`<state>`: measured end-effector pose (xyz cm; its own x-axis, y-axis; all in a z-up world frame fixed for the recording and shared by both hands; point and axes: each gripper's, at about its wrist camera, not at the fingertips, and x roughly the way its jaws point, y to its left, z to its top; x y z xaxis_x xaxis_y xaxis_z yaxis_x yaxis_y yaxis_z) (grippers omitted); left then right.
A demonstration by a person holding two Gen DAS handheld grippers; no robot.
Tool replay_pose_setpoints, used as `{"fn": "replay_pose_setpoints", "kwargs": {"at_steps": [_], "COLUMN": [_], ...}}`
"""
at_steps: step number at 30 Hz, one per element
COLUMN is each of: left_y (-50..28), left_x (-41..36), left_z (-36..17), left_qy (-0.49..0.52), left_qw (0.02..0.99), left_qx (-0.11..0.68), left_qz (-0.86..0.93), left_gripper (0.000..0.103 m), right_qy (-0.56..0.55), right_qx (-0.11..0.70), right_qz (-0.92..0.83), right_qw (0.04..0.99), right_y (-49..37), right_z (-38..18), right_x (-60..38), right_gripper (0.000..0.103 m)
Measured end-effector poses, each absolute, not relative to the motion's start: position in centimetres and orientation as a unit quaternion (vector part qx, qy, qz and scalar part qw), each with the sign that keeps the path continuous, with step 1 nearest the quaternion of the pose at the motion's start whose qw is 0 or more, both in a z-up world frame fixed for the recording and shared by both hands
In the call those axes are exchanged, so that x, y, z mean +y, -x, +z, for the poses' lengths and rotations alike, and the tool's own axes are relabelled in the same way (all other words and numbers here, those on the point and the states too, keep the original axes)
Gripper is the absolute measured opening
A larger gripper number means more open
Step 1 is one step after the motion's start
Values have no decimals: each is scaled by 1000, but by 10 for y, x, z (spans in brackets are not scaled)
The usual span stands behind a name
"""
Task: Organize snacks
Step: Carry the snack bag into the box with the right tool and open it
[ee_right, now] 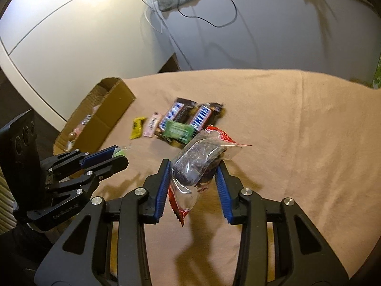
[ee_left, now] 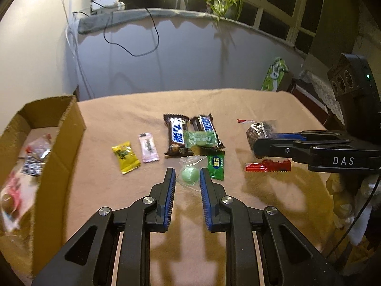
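My left gripper (ee_left: 188, 174) is open around a round green candy in clear wrap (ee_left: 189, 175) lying on the tan cloth (ee_left: 238, 109). My right gripper (ee_right: 193, 166) is shut on a dark brown cake in a clear packet with red ends (ee_right: 197, 164), lifted off the cloth; it also shows in the left wrist view (ee_left: 260, 134). Two Snickers bars (ee_left: 177, 134), a light green packet (ee_left: 202, 139), a dark green packet (ee_left: 216, 166), a pink candy (ee_left: 148, 147) and a yellow candy (ee_left: 125, 157) lie on the cloth. A cardboard box (ee_left: 71, 128) at left holds several snacks.
A grey wall with a black cable (ee_left: 133, 40) stands behind the table. A potted plant (ee_left: 226, 0) sits on the window sill. A green box (ee_left: 273, 74) stands past the table's far right corner. The table's right edge (ee_left: 316, 119) drops off near my right gripper.
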<state>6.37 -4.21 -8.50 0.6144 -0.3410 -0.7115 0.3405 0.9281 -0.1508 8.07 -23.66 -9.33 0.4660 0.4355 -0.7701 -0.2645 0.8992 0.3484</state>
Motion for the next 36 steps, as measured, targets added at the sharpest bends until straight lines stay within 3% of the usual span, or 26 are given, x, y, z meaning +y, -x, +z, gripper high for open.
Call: {"fn": "replay_pose_setpoints", "kwargs": {"at_steps": [18,36], "left_y": [-29,-26], "left_x": [30,114], "left_z": [-51,-54], "left_qy": [19,49], "left_qw": [932,942], "left_qx": [343,332], "left_qz": [-118,-31], "left_gripper": [19,19], "right_qy": [-38,26], "right_qx": [440,428], "right_qz": [280,346], "right_qw": [852,834], "right_y": [-90,-132], "right_z": [-51,-43], "right_x": [-135,-10], "right_gripper": [39,39]}}
